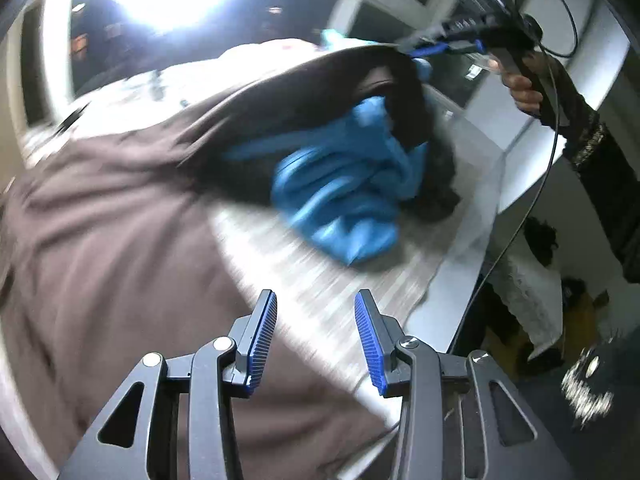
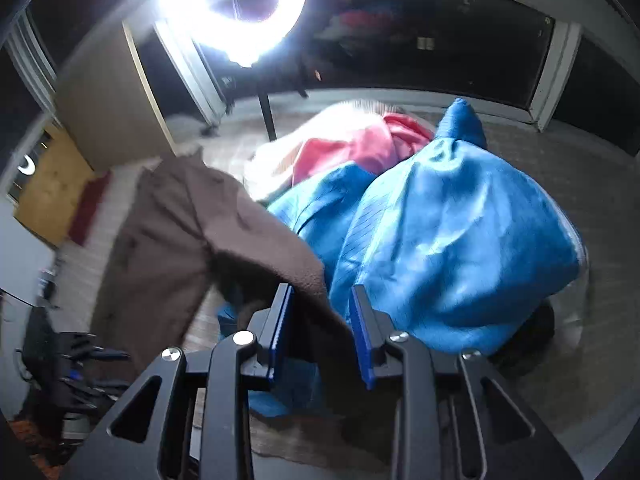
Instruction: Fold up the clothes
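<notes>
In the left wrist view, nearest to us, our left gripper hangs with its blue ribbed pads spread apart and nothing between them, over the near part of a large brown fleecy garment that lies spread across the pale striped table covering. Just beyond the jaws a strip of that covering shows bare. Farther on, a crumpled shiny blue garment sits on the table, with the brown garment's far edge lifted over it. At the far right of this view our right gripper pinches that raised edge, held by a hand in a dark sleeve with a black cable hanging down from the tool. Everything here is blurred.

In the right wrist view, the right gripper has a fold of the brown fleecy garment running between its blue pads; the jaws stand partly apart with the cloth filling the gap, so we take it as gripped. The cloth hangs away to the left. Just beyond and to the right bulges the shiny blue garment, touching the brown one. Behind it lies a pink garment, and farthest off a bright ring light glares before a dark window.
</notes>
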The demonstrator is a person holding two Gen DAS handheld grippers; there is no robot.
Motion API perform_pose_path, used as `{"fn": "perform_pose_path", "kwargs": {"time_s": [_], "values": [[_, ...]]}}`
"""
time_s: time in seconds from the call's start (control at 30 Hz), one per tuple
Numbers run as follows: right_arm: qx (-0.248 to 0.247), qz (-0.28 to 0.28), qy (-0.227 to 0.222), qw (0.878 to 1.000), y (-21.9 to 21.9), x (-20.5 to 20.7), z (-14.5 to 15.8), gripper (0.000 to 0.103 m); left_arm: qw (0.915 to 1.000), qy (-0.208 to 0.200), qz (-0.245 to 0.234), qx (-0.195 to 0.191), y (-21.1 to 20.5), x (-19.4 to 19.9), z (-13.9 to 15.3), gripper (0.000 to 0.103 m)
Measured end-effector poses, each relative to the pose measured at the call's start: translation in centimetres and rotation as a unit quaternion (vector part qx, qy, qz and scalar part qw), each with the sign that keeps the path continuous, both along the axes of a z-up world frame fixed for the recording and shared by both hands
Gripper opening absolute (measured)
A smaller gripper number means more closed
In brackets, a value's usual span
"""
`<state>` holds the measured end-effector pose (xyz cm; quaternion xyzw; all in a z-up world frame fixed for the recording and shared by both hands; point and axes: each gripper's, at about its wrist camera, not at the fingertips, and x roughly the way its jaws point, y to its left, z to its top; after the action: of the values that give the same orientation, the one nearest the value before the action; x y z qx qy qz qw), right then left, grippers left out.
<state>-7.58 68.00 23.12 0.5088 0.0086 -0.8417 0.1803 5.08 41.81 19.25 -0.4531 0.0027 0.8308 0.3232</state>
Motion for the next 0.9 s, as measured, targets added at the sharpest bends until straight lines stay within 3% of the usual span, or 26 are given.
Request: {"fn": "perform_pose_path", "kwargs": {"time_s": [0.13, 0.23, 0.27, 0.3, 0.37, 0.47, 0.6, 0.67, 0.73, 0.8, 0.83, 0.87, 0.9], "values": [[-0.005, 0.013, -0.013, 1.0, 1.9, -0.1, -2.0, 0.029, 0.9978, 0.031, -0.052, 0.026, 7.9, -3.3, 2.7, 0.04], [-0.014, 0.025, -0.043, 0.999, 2.5, -0.3, -4.6, 0.029, 0.9944, 0.062, -0.077, 0.037, 12.3, -4.6, 4.5, 0.048], [-0.017, 0.029, -0.055, 0.998, 2.6, -0.4, -5.5, 0.027, 0.9943, 0.065, -0.078, 0.032, 12.9, -4.9, 4.5, 0.048], [-0.013, 0.042, -0.07, 0.997, 2.3, -0.1, -6.2, 0.015, 0.9944, 0.067, -0.078, 0.025, 13.3, -5.3, 4.3, 0.048], [-0.038, 0.08, -0.082, 0.993, 2.2, 0.9, -6.1, 0.01, 0.9953, 0.064, -0.072, 0.009, 13.8, -6.1, 3.9, 0.048], [-0.096, 0.11, -0.057, 0.988, 3.5, 2.5, -3.7, 0.01, 0.9976, 0.051, -0.047, 0.002, 13.0, -7.0, 3.6, 0.048], [-0.043, 0.065, -0.023, 0.997, 5.6, 2.3, -3.4, 0.016, 0.9976, 0.052, -0.045, 0.011, 15.0, -7.5, 3.9, 0.049], [-0.063, 0.051, -0.039, 0.996, 6.4, 1.5, -4.3, 0.016, 0.997, 0.056, -0.05, 0.015, 16.7, -7.6, 4.1, 0.061], [-0.078, 0.049, -0.04, 0.995, 6.5, 0.9, -4.8, 0.016, 0.9967, 0.057, -0.055, 0.015, 18.8, -8.1, 3.6, 0.068], [-0.087, 0.049, -0.037, 0.994, 6.2, 0.3, -5.0, 0.016, 0.997, 0.058, -0.04, -0.031, 20.6, -9.7, 1.4, 0.067], [-0.087, 0.05, -0.036, 0.994, 6.0, 0.1, -4.9, 0.016, 0.9962, 0.059, -0.031, -0.057, 21.5, -10.5, 0.3, 0.051], [-0.086, 0.056, -0.032, 0.994, 5.5, -0.2, -4.6, 0.016, 0.9981, 0.033, -0.028, -0.043, 21.1, -11.2, -0.6, 0.019], [-0.086, 0.063, -0.03, 0.994, 5.1, -0.2, -4.3, 0.016, 0.9995, -0.002, -0.027, -0.016, 20.3, -11.8, -1.3, 0.008]]}}
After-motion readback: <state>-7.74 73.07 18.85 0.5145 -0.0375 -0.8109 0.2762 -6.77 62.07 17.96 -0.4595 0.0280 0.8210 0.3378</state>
